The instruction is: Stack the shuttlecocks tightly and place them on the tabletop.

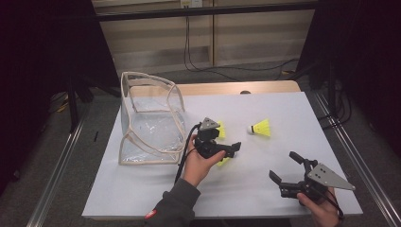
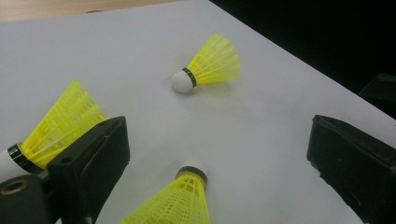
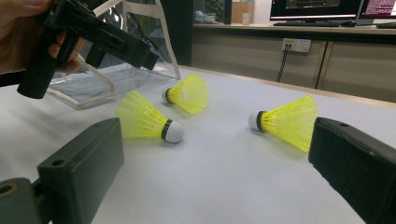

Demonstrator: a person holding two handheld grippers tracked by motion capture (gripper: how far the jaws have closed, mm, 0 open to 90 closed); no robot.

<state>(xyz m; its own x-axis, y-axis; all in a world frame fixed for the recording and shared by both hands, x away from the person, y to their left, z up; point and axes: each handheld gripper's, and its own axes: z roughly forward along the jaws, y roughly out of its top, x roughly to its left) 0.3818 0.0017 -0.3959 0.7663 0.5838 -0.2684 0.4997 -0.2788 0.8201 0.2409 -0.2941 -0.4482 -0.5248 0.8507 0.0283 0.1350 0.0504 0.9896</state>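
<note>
Left gripper (image 1: 222,147) hovers mid-frame, jaws spread over the nearest shuttlecock (image 2: 175,200), bottom centre of its view, cork pointing away, long axis running along the jaws. Right gripper (image 1: 288,171), lower right, jaws spread, sits farther off.

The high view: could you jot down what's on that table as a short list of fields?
Surface: white table
Shuttlecocks: three yellow ones, all lying on their sides
Far shuttlecock: alone, right of centre
Other two: near shuttlecock and middle shuttlecock, by the left tool
Bag: clear bag with cream trim, at the left
Left tool: open, over the shuttlecocks, holding nothing
Right tool: open, near the table's front right corner, holding nothing
</note>
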